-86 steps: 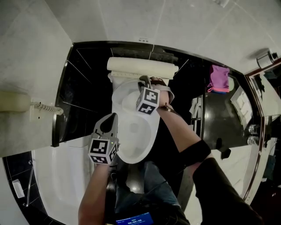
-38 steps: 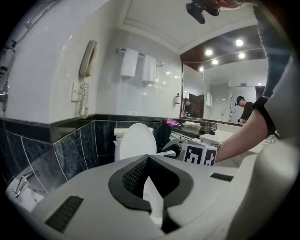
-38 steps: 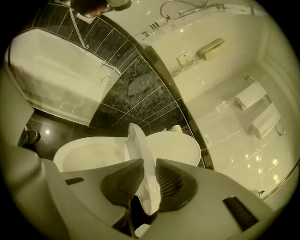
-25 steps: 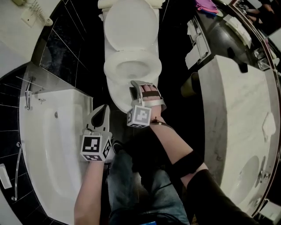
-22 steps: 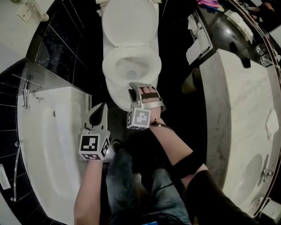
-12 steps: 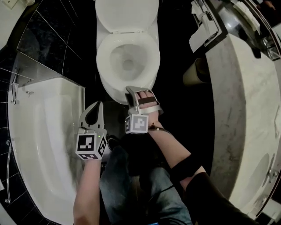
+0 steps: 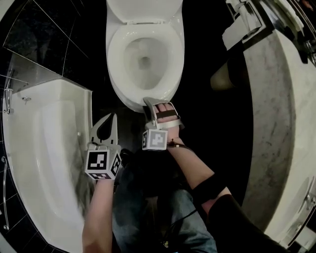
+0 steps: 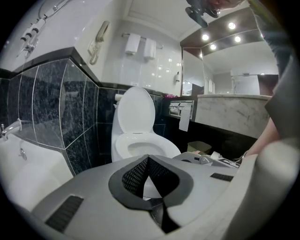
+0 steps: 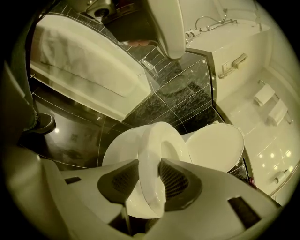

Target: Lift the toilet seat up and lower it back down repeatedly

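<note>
two grippers work at one white toilet.

head view: the toilet seat (image 7: 114, 59) lies flat on the bowl, with the lid (image 7: 144, 9) raised behind it. the right gripper (image 7: 149, 105), carried by the person's right hand (image 7: 167, 116), meets the seat's front edge. the left gripper (image 7: 112, 117) hangs apart from the toilet, between the bowl and the bathtub (image 7: 44, 148), its two fingers drawn to a point. a marble counter (image 7: 276, 123) runs along the right.

left gripper view: the left gripper (image 8: 148, 157) has its jaws closed tip to tip, with nothing between them. beyond them stands the toilet, seat (image 8: 123, 142) down and lid (image 8: 136, 110) upright against the dark tiled wall. the bathtub (image 8: 23, 168) is at left and a hanging paper roll (image 8: 183, 117) at right.

right gripper view: this view is rolled onto its side. the right gripper (image 9: 150, 164) has its jaws apart, one on each face of the seat's (image 9: 154, 140) front rim. they have just been opening, and the rim sits between the pads with no firm clamp visible. the lid (image 9: 215, 145) shows behind, the bathtub (image 9: 84, 61) above.
</note>
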`<state>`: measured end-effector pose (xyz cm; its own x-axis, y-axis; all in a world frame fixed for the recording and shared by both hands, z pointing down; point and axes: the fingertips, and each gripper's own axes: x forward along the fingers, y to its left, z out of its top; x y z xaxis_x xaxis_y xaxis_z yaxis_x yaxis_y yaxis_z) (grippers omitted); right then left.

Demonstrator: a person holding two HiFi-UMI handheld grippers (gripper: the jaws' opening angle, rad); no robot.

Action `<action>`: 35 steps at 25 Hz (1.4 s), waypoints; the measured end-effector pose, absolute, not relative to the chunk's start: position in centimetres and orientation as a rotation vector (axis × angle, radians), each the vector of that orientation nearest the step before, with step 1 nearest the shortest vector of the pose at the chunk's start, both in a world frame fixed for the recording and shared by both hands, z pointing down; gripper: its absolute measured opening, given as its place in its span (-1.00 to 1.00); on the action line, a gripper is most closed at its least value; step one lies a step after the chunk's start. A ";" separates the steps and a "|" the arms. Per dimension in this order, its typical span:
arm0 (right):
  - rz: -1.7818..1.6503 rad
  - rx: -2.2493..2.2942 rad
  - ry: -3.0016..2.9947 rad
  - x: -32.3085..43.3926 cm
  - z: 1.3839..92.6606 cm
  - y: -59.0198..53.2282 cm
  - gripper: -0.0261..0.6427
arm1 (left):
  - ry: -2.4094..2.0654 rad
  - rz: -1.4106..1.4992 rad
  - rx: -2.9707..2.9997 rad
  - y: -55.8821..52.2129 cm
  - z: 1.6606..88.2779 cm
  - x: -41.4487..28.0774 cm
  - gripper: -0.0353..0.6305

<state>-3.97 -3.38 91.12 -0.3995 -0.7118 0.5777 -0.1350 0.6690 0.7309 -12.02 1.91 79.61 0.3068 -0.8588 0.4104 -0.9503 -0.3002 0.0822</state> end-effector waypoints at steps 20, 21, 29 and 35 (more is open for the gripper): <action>-0.633 0.710 -1.922 -1.9 80.9 -3.0 -0.43 | -1.642 0.407 2.229 3.0 69.5 -13.3 -0.94; -0.606 0.747 -1.932 -1.4 78.2 -3.2 -0.47 | -1.643 0.414 2.232 3.3 67.4 -13.1 -0.94; -0.453 1.080 -2.038 3.9 53.5 -3.1 -0.86 | -1.659 0.441 2.287 6.3 48.3 -11.3 -0.94; -0.199 1.246 -2.159 8.6 40.7 -1.6 -0.86 | -1.698 0.411 2.382 7.3 35.9 -9.8 -0.94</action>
